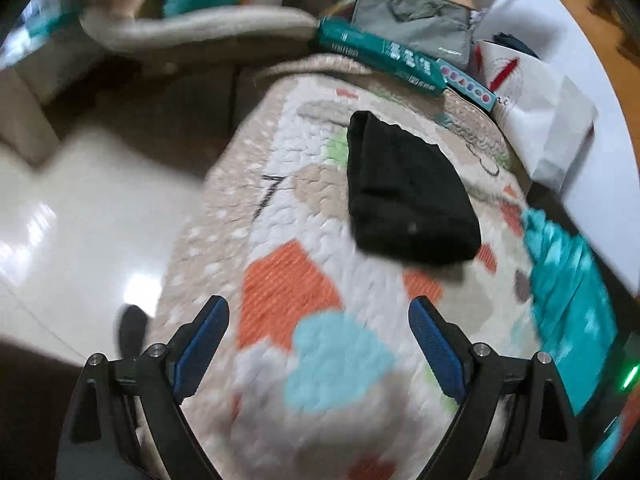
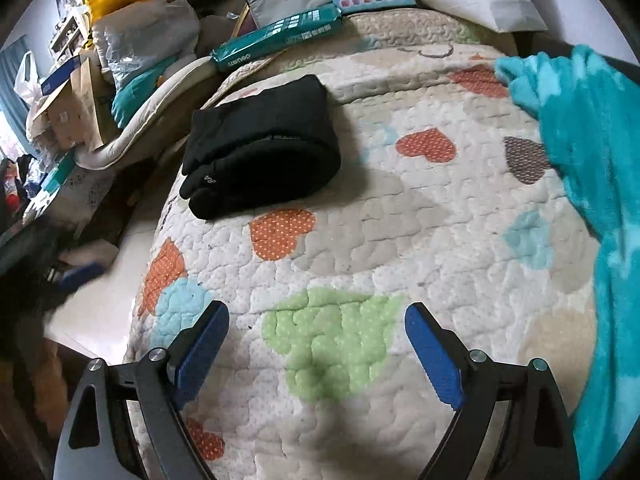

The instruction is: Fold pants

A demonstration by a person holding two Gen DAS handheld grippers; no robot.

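Tongs both released: left gripper [image 1: 319,312] spread wide with nothing between its blue pads, right gripper [image 2: 316,316] likewise wide and empty. Each hung over the quilt [image 2: 400,240], well apart from the pants [image 2: 260,148].

Pants lay as a compact black bundle on the quilt's far part, near its left edge in the right view, just short of a teal pack [image 2: 280,32]. Teal blanket [image 2: 592,200] draped off to the right.

Judged: the fold looked finished or close to it. To do the remaining step well, keep the tongs clear of the stack, check that no hem sticks out, and press only lightly if layers spring up.

Right view showed the stacked layers on the bundle's near side, and a small white mark; left view, blurred, gave only a flat dark shape [image 1: 408,196], though it showed the shiny floor [image 1: 80,220] beside the bed.
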